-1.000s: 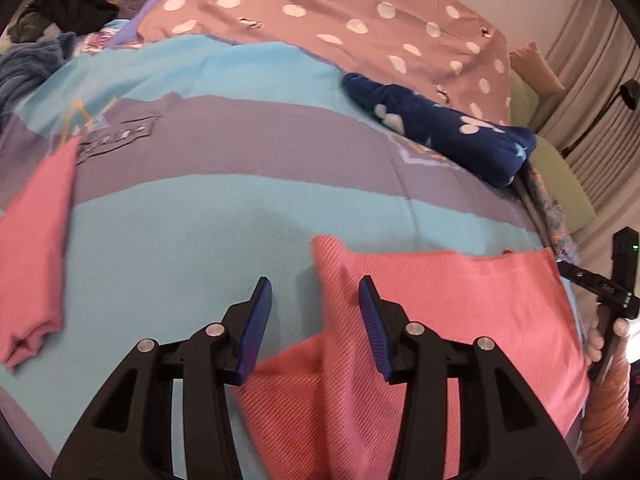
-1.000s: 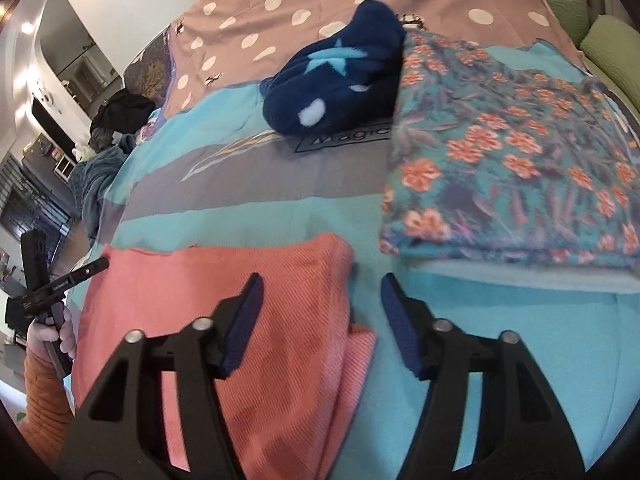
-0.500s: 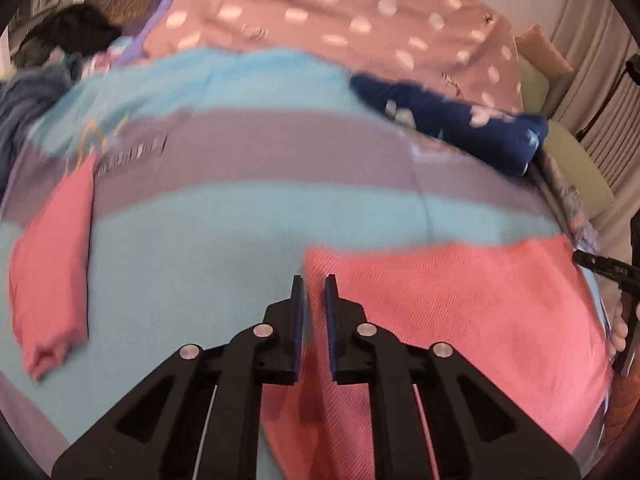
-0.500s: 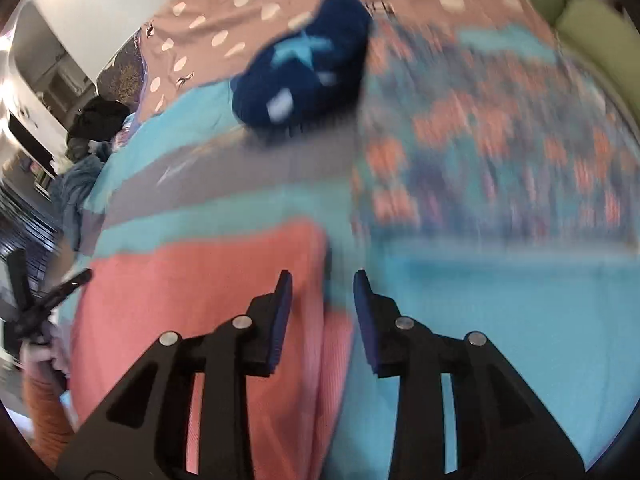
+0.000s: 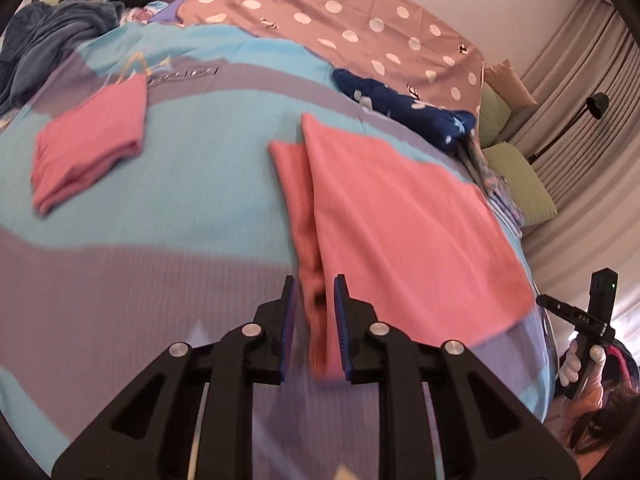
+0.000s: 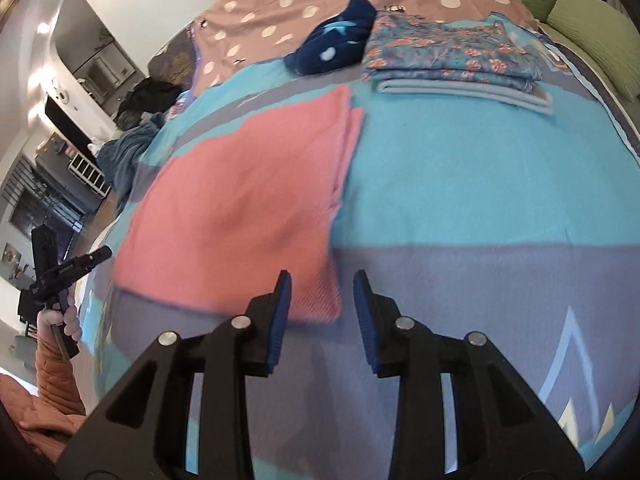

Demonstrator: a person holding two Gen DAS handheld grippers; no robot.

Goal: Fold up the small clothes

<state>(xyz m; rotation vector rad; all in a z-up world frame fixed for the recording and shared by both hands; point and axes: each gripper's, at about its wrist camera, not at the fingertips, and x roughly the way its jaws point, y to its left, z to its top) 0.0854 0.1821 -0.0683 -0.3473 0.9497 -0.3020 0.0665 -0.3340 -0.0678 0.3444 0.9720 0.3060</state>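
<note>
A coral-pink garment (image 5: 400, 216) lies spread on the blue and grey bedcover, with a narrow sleeve strip along its left side. My left gripper (image 5: 314, 308) is nearly shut around the near end of that strip, pads apart by the cloth's width. In the right wrist view the same garment (image 6: 240, 200) lies flat. My right gripper (image 6: 320, 304) is partly open at its near right corner, with the corner between the fingers and the right pad clear of the cloth.
A folded pink garment (image 5: 88, 148) lies at the left. A navy star-print item (image 5: 404, 108) and a folded floral stack (image 6: 456, 64) lie beyond. Green pillows (image 6: 596, 36) sit at the right edge. Dark clothes (image 5: 60, 40) are piled at the far left.
Both grippers closed at the garment's far corners, then pulled back toward me to its near edge. The right gripper's fingers have parted again. The garment now lies stretched out flat.
</note>
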